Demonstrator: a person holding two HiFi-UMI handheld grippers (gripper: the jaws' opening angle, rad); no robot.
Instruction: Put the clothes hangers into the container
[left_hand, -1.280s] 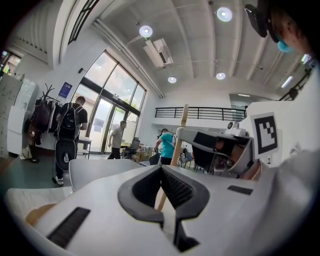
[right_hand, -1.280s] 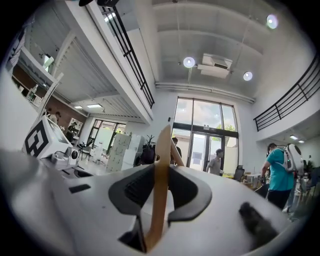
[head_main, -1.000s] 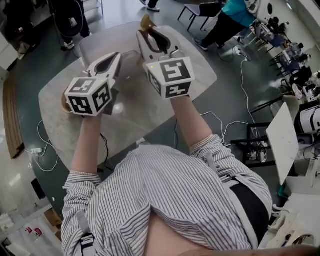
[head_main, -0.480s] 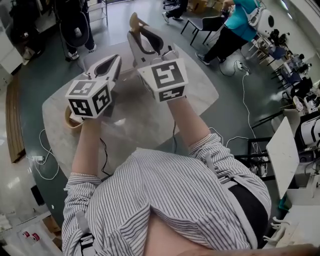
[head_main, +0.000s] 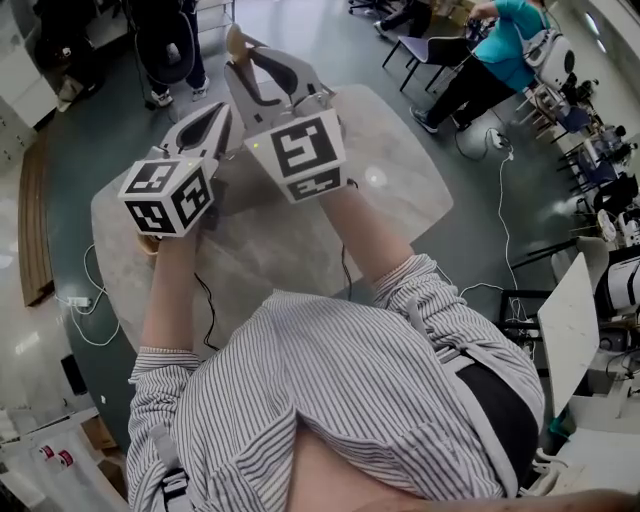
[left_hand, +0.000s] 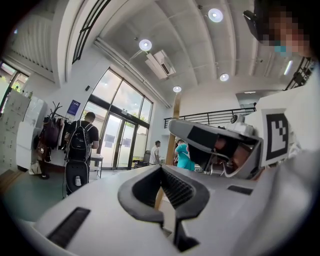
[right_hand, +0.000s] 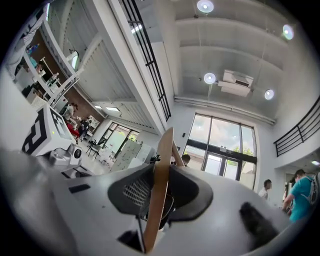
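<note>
Your right tool (right_hand: 161, 175) grips a wooden hanger (right_hand: 164, 145) edge-on, its jaws having just eased wider with the wood between them. Your left tool (left_hand: 162, 172) is pinched narrow on a wooden strip (left_hand: 159, 197). Both tools are raised side by side above the tabletop (head_main: 400, 170).

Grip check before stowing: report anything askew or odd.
The fingers of the right gripper have just been opening around the wooden hanger, which leans slanted between them and may slip. The left gripper grips a wooden piece edge-on, nothing odd there. No container shows in any view.
</note>
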